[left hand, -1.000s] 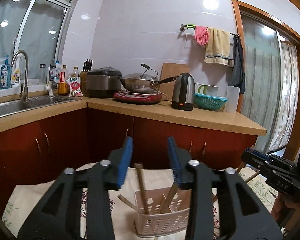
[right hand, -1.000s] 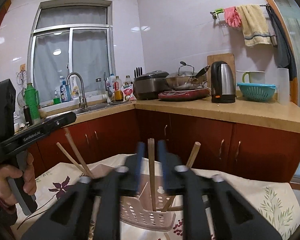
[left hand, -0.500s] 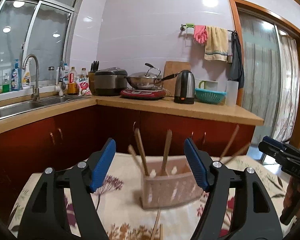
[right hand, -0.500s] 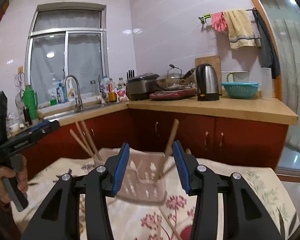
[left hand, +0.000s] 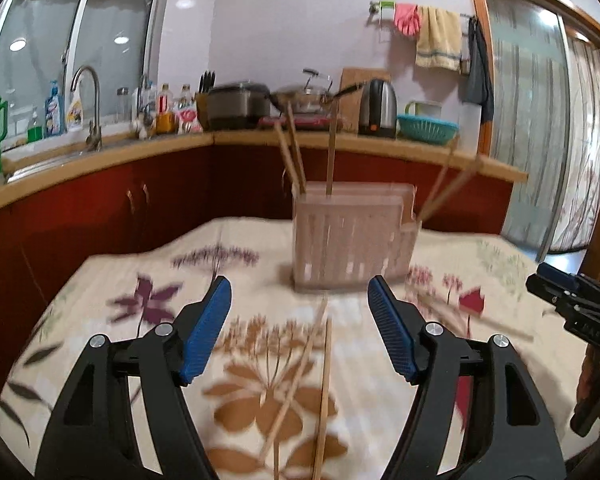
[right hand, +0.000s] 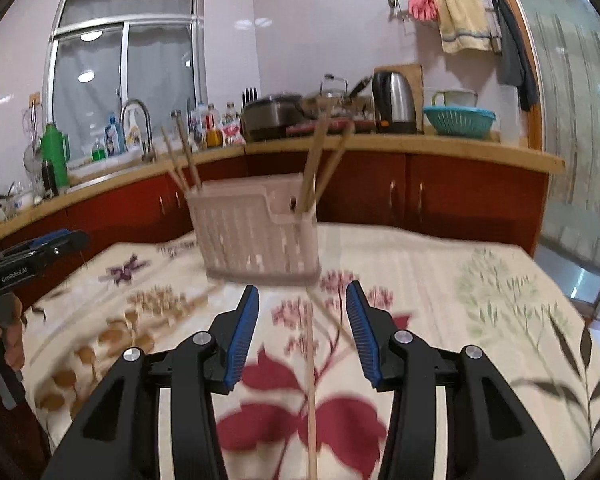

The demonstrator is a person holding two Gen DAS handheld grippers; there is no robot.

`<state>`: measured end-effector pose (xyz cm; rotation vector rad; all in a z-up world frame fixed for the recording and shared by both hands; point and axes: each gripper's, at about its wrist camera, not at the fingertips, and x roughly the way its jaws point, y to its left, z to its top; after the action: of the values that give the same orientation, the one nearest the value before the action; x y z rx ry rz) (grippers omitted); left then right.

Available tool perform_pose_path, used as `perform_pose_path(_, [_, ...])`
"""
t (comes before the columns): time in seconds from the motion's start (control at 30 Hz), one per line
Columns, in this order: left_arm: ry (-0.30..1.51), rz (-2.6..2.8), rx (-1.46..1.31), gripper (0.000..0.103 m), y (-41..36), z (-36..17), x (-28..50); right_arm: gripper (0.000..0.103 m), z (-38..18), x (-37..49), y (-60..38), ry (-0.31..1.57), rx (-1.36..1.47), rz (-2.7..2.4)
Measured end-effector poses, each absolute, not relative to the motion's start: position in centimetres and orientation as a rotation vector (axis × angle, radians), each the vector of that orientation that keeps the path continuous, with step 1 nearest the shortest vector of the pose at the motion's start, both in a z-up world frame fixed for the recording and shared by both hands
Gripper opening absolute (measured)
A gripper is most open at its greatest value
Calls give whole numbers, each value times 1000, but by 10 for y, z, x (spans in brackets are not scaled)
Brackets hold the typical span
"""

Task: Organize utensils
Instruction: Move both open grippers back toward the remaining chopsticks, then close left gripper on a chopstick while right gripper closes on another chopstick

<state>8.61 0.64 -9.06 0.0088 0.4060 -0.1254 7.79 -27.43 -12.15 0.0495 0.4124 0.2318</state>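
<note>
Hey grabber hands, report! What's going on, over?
Left gripper open, right gripper open, both empty. Chopsticks loose on tablecloth; some in holder. Nothing blocking.

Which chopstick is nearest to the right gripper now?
The lone chopstick lying flat on the tablecloth, running between the open right gripper fingers. The others stand in the holder.

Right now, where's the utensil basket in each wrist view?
Left wrist: utensil basket sits right of centre, upright on the floral tablecloth, beyond the open left gripper.
Right wrist: utensil basket sits left of centre, ahead of the open right gripper.
Shared landmark: the steel kettle on the counter behind it.
</note>
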Motion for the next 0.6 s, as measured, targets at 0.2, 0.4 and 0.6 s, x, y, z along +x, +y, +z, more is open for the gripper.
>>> perform_pose_path(0.2, [513, -122, 40, 62, 11, -136, 63, 44, -162, 56, -275, 493, 35, 234])
perform_pose_path(0.4, [603, -126, 32, 54, 19, -166, 48, 35, -196, 39, -278, 573, 35, 235])
perform_pose_path(0.6, [683, -145, 12, 47, 17, -187, 39, 31, -208, 30, -281, 600, 38, 231])
